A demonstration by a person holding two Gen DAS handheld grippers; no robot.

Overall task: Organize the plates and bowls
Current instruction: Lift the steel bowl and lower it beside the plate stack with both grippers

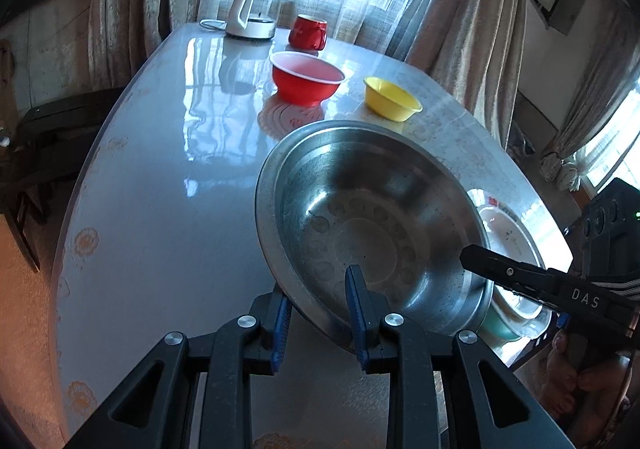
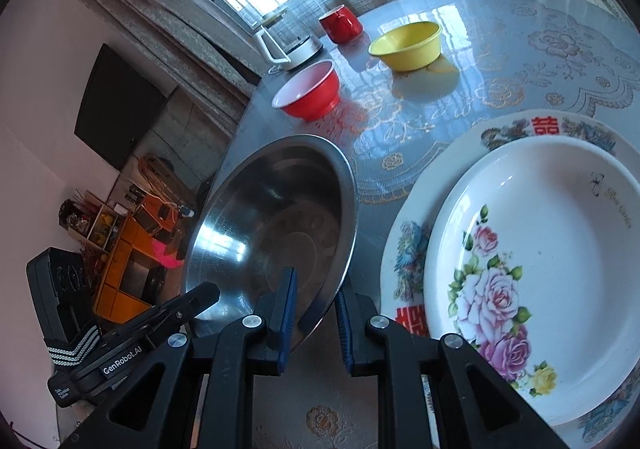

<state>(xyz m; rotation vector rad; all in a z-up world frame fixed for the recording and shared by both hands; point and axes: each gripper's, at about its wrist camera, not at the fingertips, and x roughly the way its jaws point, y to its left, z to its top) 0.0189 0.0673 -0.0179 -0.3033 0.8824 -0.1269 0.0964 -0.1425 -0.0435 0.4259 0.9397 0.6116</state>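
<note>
A steel bowl [image 1: 372, 225] is held tilted above the table, and it shows in the right wrist view [image 2: 276, 225] too. My left gripper [image 1: 318, 309] straddles its near rim, one pad inside and one outside. My right gripper [image 2: 316, 309] straddles the opposite rim the same way; its finger shows in the left wrist view [image 1: 504, 271]. A white floral plate [image 2: 540, 269] lies on a larger patterned plate [image 2: 412, 233] to the right. A red bowl [image 1: 306, 79] and a yellow bowl [image 1: 392, 99] stand farther back.
A red mug [image 1: 308, 32] and a white kettle [image 1: 252, 11] stand at the table's [image 1: 160, 189] far end by the curtained window. A green bowl edge [image 1: 498, 329] shows under the steel bowl. The table's left edge drops to the floor.
</note>
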